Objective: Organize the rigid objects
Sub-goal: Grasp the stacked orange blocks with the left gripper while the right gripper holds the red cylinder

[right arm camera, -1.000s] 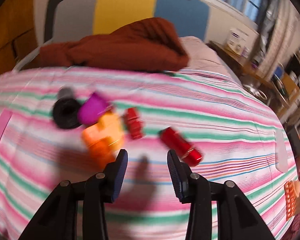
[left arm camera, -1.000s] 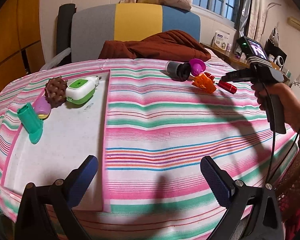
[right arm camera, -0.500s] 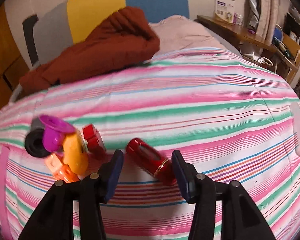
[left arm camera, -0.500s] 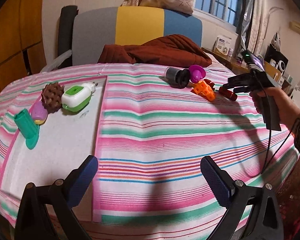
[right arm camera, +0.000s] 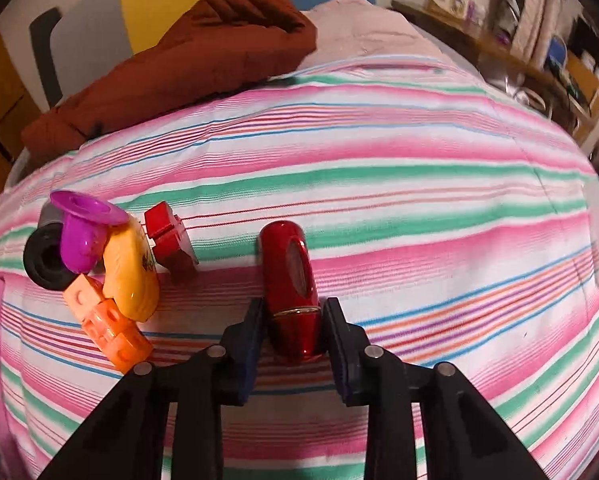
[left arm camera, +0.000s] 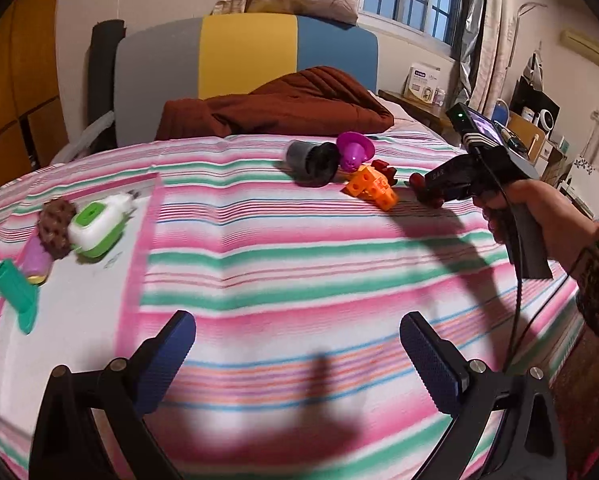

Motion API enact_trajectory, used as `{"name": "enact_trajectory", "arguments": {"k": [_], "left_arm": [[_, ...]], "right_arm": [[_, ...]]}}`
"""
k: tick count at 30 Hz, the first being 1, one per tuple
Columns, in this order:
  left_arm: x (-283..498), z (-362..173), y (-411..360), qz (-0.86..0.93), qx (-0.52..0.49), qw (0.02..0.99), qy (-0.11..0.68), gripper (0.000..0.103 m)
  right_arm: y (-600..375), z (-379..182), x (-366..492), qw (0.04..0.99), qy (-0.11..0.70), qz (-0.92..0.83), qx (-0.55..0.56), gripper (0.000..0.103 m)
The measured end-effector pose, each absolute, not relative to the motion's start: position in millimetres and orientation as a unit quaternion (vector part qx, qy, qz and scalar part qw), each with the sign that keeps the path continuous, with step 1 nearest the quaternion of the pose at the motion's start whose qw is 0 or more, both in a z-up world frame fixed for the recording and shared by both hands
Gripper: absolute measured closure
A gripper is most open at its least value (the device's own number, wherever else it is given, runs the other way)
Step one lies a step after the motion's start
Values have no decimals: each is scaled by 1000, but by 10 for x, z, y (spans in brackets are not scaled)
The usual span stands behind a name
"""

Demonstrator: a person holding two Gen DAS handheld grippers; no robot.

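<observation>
Right wrist view: right gripper point(right arm camera: 293, 326) closing around the red tube point(right arm camera: 290, 286) lying on the striped bedspread point(right arm camera: 419, 208), pads at its lower end. Looks light, stiff, glossy; could slip, so grip mid-body. Left gripper point(left arm camera: 297, 354) wide, empty.

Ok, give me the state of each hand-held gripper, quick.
Left hand-held gripper: open, nothing between its pads, above the striped sheet.
Right hand-held gripper: closing around the red lipstick-like tube, pads at its sides.
</observation>
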State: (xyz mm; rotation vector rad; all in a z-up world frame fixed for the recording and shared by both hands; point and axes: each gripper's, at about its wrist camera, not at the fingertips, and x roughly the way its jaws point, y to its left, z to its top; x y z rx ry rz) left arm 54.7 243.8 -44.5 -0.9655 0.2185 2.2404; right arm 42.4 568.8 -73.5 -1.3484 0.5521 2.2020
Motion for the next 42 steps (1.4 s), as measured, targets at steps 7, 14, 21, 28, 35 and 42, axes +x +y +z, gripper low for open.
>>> {"name": "enact_trajectory", "arguments": {"k": [7, 14, 21, 28, 35, 42], "left_arm": [[222, -460, 3156, 857, -386, 330, 86, 0], [-194, -568, 3931, 862, -402, 295, 87, 0], [-414, -711, 4370, 842, -436, 311, 59, 3], [-511, -839, 4282, 835, -427, 344, 39, 40], [-455, -829, 3833, 832, -429, 351, 10, 56], [-366, -768, 3976, 849, -406, 334, 56, 27]], "right_arm": [[5737, -734, 478, 243, 233, 802, -493, 74], [5760, -721, 519, 235, 243, 807, -484, 74], [5745, -713, 490, 236, 232, 804, -493, 74], [5771, -717, 501, 235, 241, 802, -493, 74], [5778, -707, 517, 238, 241, 801, -493, 74], [5773, -707, 498, 239, 237, 801, -495, 74]]}}
